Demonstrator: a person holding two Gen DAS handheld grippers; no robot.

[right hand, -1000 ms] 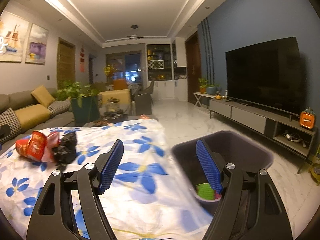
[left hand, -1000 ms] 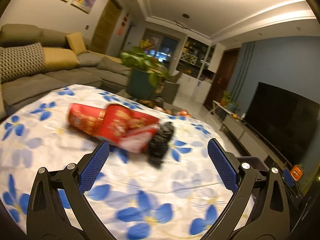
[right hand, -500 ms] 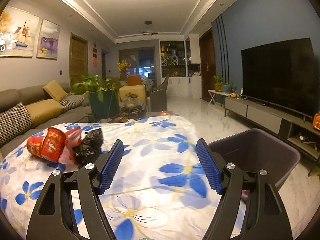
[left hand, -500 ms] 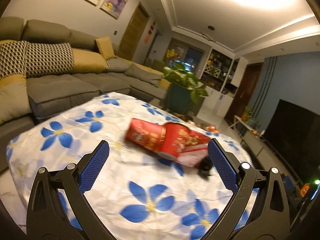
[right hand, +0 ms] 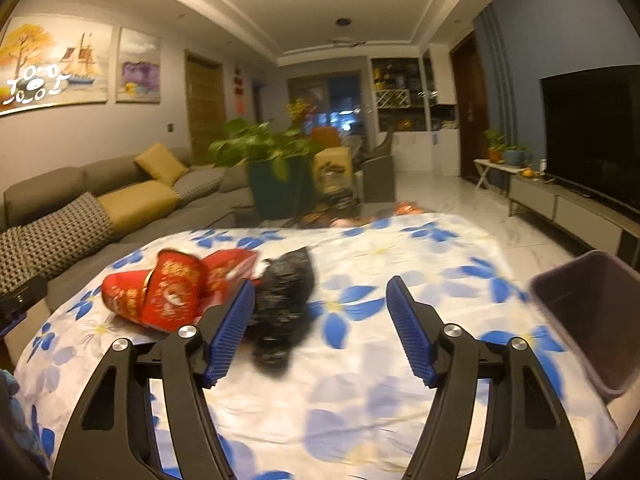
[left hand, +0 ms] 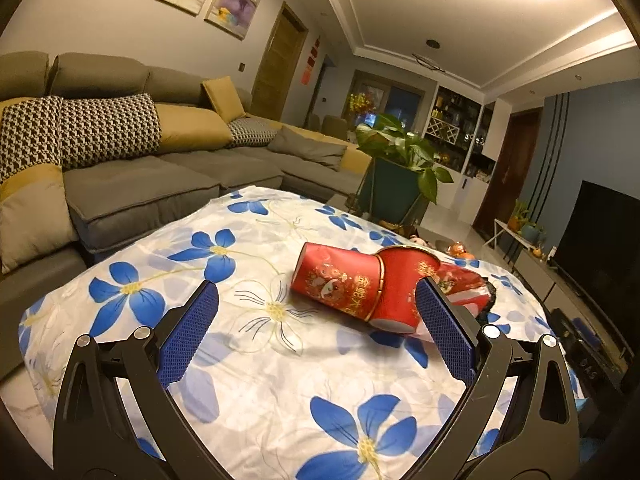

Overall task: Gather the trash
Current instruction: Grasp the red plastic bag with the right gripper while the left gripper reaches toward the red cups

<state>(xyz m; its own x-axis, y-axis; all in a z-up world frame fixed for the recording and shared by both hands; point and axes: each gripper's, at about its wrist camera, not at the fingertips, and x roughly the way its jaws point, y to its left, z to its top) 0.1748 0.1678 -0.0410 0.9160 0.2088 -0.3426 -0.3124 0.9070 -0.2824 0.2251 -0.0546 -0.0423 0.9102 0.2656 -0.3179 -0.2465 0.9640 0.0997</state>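
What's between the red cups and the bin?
The crumpled black bag lies between the red cups and the bin, then bare flowered cloth. The right wrist view shows it.

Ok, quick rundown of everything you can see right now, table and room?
Paper cups: two, red, lying on their sides, left half of the table.
Wrapper: one, red and white, behind the cups.
Plastic bag: one, black, crumpled, beside the cups.
Tablecloth: one, white with blue flowers.
Bin: one, dark, at the table's right edge.
Sofa: one, grey, yellow and patterned cushions, left.
Plant: one, green, dark pot, beyond the table.
TV: one, black, right wall.
Left gripper: open, empty.
Right gripper: open, empty.
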